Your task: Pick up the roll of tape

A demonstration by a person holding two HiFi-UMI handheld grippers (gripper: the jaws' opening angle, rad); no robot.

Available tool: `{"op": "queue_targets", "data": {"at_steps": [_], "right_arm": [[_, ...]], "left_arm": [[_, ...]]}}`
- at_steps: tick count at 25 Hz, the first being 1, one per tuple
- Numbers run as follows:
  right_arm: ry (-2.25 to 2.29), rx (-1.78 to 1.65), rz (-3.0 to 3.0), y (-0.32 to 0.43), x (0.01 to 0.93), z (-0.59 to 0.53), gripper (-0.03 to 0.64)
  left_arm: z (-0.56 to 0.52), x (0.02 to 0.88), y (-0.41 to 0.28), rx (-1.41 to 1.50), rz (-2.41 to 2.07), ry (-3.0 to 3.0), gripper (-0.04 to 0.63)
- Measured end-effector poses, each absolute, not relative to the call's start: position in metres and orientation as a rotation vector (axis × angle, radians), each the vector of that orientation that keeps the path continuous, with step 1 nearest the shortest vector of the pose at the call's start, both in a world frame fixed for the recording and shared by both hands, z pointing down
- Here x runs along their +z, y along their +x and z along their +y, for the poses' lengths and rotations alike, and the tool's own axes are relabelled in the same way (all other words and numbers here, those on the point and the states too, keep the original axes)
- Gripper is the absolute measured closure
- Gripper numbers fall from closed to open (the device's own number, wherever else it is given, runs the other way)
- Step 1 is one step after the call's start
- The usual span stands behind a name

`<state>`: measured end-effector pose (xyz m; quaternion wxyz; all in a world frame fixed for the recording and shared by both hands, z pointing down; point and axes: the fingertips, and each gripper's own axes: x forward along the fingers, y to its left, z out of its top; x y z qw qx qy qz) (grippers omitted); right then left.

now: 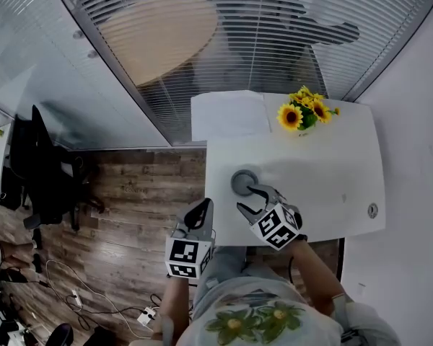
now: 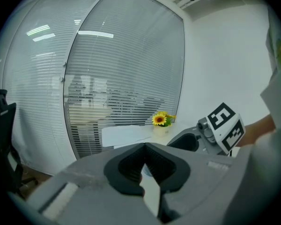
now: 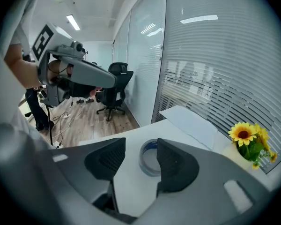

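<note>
An office with a wood floor, a blind-covered glass wall and a white table point(image 1: 332, 171) fills the head view; near the table's front edge the roll of tape point(image 1: 244, 182) lies flat, with a sheet of paper point(image 1: 227, 115) and sunflowers point(image 1: 307, 112) well behind it. The right gripper point(image 1: 256, 200) hangs over the table with its tips just at the roll, while the left gripper point(image 1: 200, 211) is held off the table's edge, above the floor. In the left gripper view, the left gripper point(image 2: 144, 149) has its 2 pads pressed together at the tips with nothing between them, aimed toward the sunflowers point(image 2: 161, 119). In the right gripper view, the right gripper point(image 3: 141, 144) has its jaws spread wide and holds nothing; the roll of tape point(image 3: 147, 165) sits on the table point(image 3: 126, 184) just beyond the gap, partly hidden behind 1 pad. That offset looks like the main hazard: if the jaws come down as aligned, 1 pad may land on the roll's rim instead of clearing it, and closing then would probably push the roll across the smooth top rather than clamp it. A pinch taken too near the tips could also let the roll squirt free, perhaps toward the nearby front edge.
</note>
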<state>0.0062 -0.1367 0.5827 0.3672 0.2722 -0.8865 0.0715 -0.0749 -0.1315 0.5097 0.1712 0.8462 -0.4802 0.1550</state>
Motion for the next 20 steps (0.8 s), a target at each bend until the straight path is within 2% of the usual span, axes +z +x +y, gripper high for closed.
{"op": "queue_targets", "data": {"at_steps": [20], "right_arm": [[0.548,0.182,-2.172,-0.005,0.642,-0.15,0.426]], "left_arm": [[-0.149,0.529,-0.083,0.469,-1.356,2.343,0.592]]}}
